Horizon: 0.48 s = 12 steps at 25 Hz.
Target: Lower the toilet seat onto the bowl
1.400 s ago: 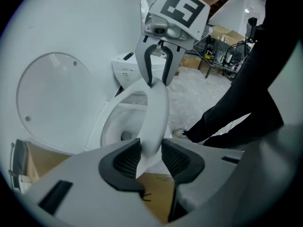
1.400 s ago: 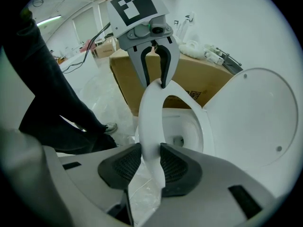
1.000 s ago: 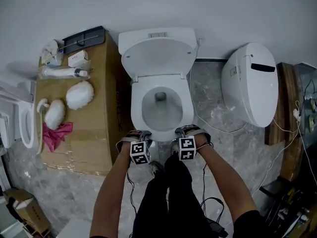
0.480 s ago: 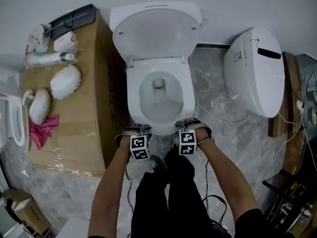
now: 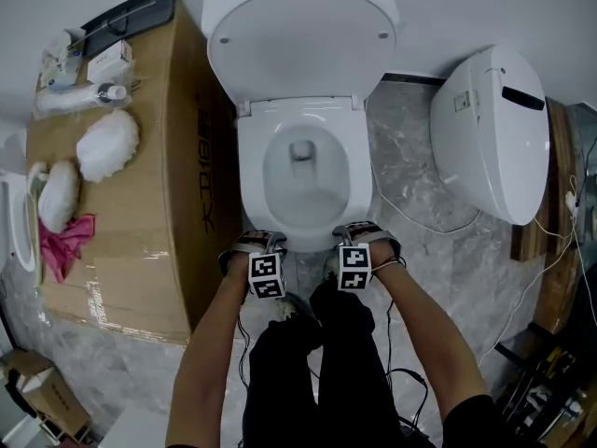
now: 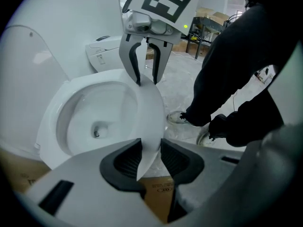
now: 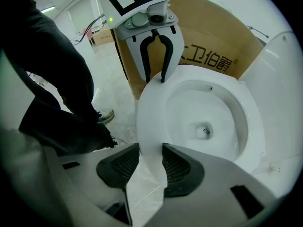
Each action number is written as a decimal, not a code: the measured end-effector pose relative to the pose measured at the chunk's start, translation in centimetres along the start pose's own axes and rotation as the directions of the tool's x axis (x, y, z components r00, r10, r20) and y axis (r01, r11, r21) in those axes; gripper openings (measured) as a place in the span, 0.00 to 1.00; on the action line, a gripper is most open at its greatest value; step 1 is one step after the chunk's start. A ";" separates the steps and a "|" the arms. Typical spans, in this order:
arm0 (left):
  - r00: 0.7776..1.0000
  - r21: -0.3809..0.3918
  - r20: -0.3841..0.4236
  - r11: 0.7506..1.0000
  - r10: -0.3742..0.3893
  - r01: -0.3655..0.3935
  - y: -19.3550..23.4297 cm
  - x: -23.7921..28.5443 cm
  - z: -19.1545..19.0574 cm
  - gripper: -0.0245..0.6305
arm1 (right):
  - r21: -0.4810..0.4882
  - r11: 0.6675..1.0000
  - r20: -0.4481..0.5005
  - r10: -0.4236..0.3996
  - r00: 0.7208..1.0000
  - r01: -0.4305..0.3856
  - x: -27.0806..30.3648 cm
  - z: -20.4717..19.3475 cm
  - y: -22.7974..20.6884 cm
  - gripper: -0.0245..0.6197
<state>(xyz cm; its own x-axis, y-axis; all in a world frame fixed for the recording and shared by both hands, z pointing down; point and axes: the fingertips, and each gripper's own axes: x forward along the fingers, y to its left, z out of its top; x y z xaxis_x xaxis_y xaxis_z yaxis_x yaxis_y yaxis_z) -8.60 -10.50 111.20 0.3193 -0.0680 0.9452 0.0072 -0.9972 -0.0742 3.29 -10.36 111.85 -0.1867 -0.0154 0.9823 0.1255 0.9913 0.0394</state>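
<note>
Centre frame, the toilet seat [image 5: 362, 175] lay low over the bowl [image 5: 306, 199]. Its front rim was gripped by the right gripper [image 7: 150, 157] fingers and by the left gripper [image 6: 150, 150] fingers, which had just closed further. It looked stiff, glossy and probably slippery, so that rim seemed the soundest hold.

White seat [image 5: 250, 175] (nearly level) over bowl [image 5: 308, 199]

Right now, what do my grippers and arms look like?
Both the left gripper and right gripper are pale grey with black ribbed pads, and each carries a cube of black-and-white square markers. Black cables trail from them. The arms are bare; a dark sleeve shows on the right one. The left jaws have just been closing, toilet seat rim between them.
</note>
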 end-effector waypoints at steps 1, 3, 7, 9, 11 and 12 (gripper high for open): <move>1.000 -0.002 0.006 1.000 -0.006 0.006 0.0 0.2 -0.1 0.24 | -0.002 1.000 0.002 0.005 1.000 -0.005 0.2 0.0 0.0 0.30; 1.000 -0.001 0.018 1.000 -0.009 0.009 0.0 0.4 -0.4 0.24 | -0.015 1.000 0.006 0.011 1.000 -0.011 0.3 0.0 -0.1 0.30; 1.000 -0.011 0.024 1.000 -0.001 0.001 -0.3 0.5 -0.3 0.24 | -0.027 1.000 0.005 0.013 1.000 -0.013 0.4 0.1 0.0 0.32; 0.999 -0.045 0.030 0.999 0.015 -0.013 -0.3 0.5 -0.2 0.25 | -0.027 0.999 -0.007 0.017 1.000 -0.017 0.4 0.1 0.1 0.32; 0.999 -0.110 0.031 0.994 0.021 -0.018 -0.4 0.3 -0.1 0.25 | -0.022 0.999 -0.026 0.026 0.999 -0.027 0.3 0.0 0.2 0.33; 1.000 -0.147 0.024 0.989 0.020 -0.017 -0.5 0.1 -0.2 0.26 | -0.011 0.999 -0.031 0.037 0.999 -0.038 0.2 0.0 0.5 0.35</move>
<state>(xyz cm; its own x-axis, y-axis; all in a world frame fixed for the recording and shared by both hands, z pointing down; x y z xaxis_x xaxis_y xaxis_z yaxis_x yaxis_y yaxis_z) -8.71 -10.04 111.39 0.3419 -0.0877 0.9356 -0.1375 -0.9896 -0.0425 3.36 -9.91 112.03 -0.1516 0.0176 0.9883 0.1429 0.9897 0.0043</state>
